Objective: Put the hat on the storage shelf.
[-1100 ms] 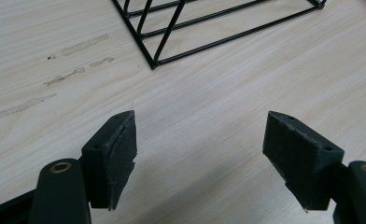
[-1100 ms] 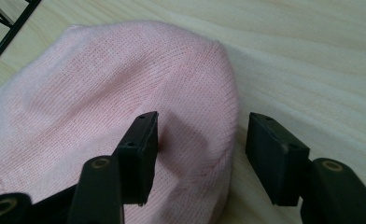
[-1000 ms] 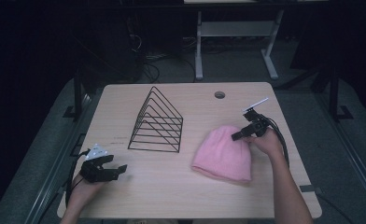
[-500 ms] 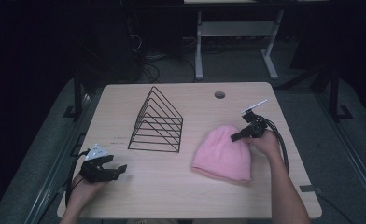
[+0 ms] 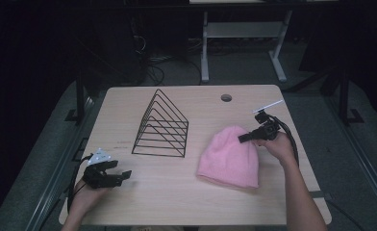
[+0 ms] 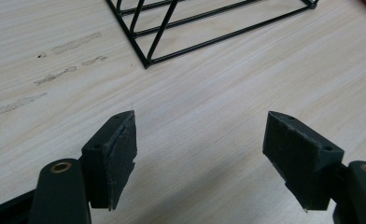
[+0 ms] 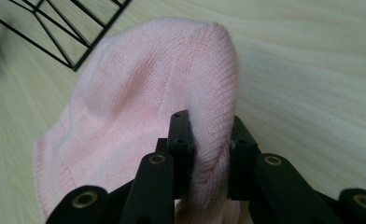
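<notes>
Honestly, I could read no brand, label or writing on anything: the pink hat (image 5: 230, 156) was plain knit, the black wire rack (image 5: 163, 125) bare, and the pale wooden desk (image 5: 186, 202) carried only a few faint grey smudges near the rack's corner in the left gripper view.

My right hand (image 5: 280, 147) reached in from the near right edge, forearm angled up and slightly left, with my right hand-held gripper (image 5: 246, 137) pointing left at the hat's far right edge. Its jaws were clamped on a raised fold of the knit, the pink cloth bulging up between them in the right gripper view. The rest of the hat lay flat on the desk, right of the rack and apart from it.

My left hand (image 5: 83, 197) rested at the near left corner, holding my left hand-held gripper (image 5: 124, 175) low over bare wood, pointing right, its jaws wide apart with nothing between them.
</notes>
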A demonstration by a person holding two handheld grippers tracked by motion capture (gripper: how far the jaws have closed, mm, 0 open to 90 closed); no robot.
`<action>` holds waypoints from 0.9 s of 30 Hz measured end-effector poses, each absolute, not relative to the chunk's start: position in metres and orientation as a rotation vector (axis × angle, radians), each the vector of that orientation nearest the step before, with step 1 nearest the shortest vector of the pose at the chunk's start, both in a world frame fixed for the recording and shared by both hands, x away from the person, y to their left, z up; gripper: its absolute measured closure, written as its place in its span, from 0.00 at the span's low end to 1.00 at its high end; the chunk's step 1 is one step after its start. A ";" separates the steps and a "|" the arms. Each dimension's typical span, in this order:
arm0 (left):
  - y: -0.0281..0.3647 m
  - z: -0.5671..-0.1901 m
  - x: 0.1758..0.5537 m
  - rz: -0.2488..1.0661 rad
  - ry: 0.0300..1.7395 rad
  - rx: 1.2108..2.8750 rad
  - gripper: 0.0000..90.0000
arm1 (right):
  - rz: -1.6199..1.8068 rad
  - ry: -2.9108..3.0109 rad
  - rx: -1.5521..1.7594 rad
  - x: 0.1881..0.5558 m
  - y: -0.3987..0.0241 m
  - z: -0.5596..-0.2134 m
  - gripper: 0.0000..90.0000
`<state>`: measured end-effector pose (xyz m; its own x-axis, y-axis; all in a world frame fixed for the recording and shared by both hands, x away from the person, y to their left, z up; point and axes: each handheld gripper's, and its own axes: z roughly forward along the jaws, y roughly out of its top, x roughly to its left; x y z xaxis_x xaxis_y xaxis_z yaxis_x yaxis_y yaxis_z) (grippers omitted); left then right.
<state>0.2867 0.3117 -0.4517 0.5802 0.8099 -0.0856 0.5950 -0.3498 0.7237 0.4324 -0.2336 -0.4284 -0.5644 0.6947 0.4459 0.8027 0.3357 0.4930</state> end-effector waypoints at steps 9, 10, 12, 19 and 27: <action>0.309 -0.445 0.288 0.348 1.076 2.087 0.29 | -1.161 -2.438 -1.352 0.424 -0.241 -0.401 0.84; 0.308 -0.443 0.289 0.322 1.071 2.073 0.29 | -1.161 -2.440 -1.351 0.423 -0.242 -0.398 0.84; 0.306 -0.438 0.289 0.303 1.048 2.057 0.29 | -1.176 -2.450 -1.343 0.422 -0.242 -0.392 0.84; 0.300 -0.420 0.292 0.278 0.970 2.051 0.29 | -1.215 -2.501 -1.283 0.416 -0.236 -0.366 0.85; 0.298 -0.399 0.296 0.254 0.886 2.093 0.29 | -1.245 -2.604 -1.171 0.414 -0.219 -0.332 0.85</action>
